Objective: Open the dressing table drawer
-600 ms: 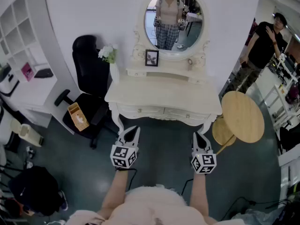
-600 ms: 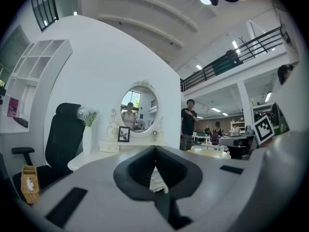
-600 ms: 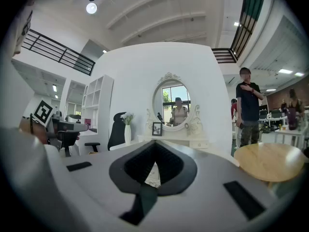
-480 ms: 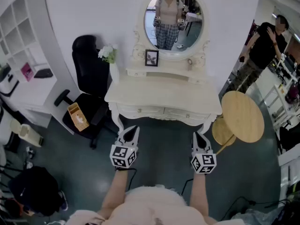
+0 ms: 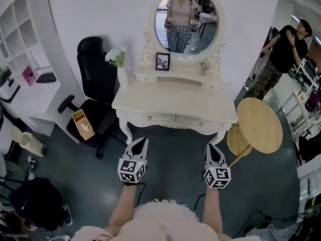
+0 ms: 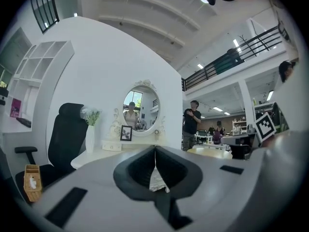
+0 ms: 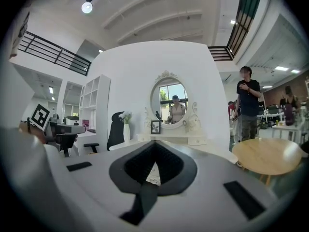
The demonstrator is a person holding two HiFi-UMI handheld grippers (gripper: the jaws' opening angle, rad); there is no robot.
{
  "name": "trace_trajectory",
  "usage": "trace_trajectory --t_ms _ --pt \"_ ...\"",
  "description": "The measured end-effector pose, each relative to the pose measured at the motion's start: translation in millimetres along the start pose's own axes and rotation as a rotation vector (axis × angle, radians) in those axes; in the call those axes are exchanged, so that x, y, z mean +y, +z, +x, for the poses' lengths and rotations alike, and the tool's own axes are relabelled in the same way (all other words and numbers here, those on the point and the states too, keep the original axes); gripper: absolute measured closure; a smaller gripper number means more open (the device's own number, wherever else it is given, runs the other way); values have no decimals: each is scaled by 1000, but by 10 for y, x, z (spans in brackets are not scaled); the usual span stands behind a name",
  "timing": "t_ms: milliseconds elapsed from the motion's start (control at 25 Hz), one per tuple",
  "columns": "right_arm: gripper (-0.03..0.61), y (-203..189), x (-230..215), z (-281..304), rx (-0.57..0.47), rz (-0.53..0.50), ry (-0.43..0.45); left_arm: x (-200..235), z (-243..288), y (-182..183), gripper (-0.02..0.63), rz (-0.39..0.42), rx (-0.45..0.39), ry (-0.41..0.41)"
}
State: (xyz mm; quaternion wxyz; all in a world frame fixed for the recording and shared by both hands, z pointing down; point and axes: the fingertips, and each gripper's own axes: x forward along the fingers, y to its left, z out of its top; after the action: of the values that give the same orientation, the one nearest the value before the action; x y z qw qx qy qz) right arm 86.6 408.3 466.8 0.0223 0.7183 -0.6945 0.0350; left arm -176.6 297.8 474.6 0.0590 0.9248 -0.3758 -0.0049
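A cream dressing table (image 5: 173,104) with an oval mirror (image 5: 186,20) stands against the white wall ahead. Two drawers (image 5: 175,119) run along its front, both closed. My left gripper (image 5: 141,143) hangs level in front of the table's left leg, jaws shut with nothing in them. My right gripper (image 5: 212,148) hangs level near the table's right side, jaws also shut and empty. Both stay short of the drawer fronts. In the left gripper view (image 6: 155,148) and the right gripper view (image 7: 154,144) the jaw tips meet, with the table (image 6: 104,153) (image 7: 169,140) beyond.
A black office chair (image 5: 95,92) stands left of the table with a wooden box (image 5: 83,125) on its seat. A round wooden side table (image 5: 260,124) stands at the right. A person (image 5: 281,54) stands at the far right. White shelving (image 5: 25,59) lines the left wall.
Both grippers have shifted slightly; the right one sits a little lower and nearer me. The person at the far right has moved an arm.
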Motion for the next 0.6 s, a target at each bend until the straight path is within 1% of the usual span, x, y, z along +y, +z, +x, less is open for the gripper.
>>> trace_trajectory --t_ms 200,400,600 --pt "563 1 79 -24 0 -31 10 -43 -18 -50 586 -6 10 -8" --pt "563 -76 125 -65 13 -17 21 -86 -28 -98 586 -21 18 -24" --pt "563 -110 97 -107 26 -2 1 -68 -33 -152 586 -69 36 -29"
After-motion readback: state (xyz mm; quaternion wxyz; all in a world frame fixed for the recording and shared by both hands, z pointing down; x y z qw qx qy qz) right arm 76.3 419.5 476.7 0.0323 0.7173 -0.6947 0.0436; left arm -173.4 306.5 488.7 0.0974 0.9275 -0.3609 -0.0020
